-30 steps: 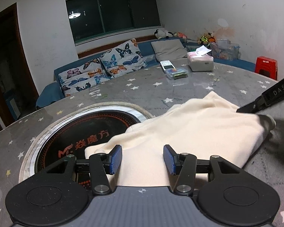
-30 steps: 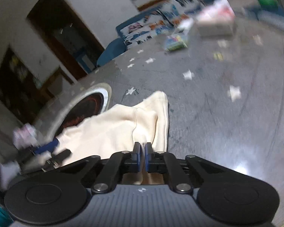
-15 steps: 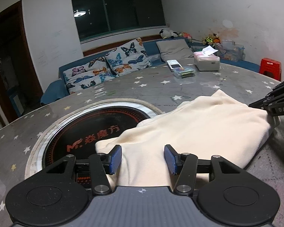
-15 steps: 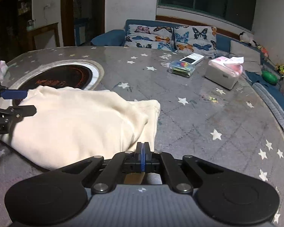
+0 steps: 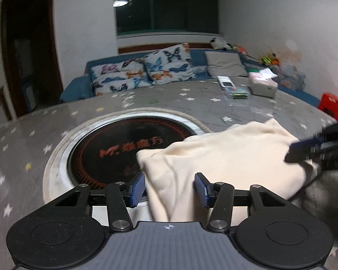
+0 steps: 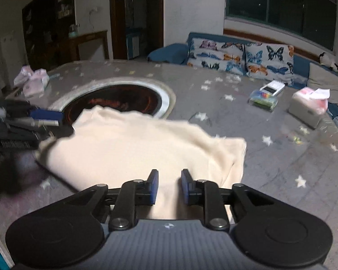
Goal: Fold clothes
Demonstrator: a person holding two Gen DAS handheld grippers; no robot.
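A cream garment (image 6: pixel 133 148) lies folded on the star-patterned bench (image 6: pixel 247 135), partly over its round inset cooktop (image 5: pixel 124 144), while the left claw (image 5: pixel 170 187) stands half open and the right claw (image 6: pixel 167 186), its jaws just opened, stands slightly apart, neither gripping the cloth.

One cream garment (image 6: pixel 133 148) on the starred surface (image 6: pixel 281 162). Two claws: left claw (image 5: pixel 170 187), right claw (image 6: pixel 169 186). Two butterfly cushions (image 6: pixel 241 56), one plain grey cushion (image 5: pixel 225 64). One tissue box (image 6: pixel 308 106). One round cooktop (image 5: pixel 115 148). One red stool (image 5: pixel 332 104).
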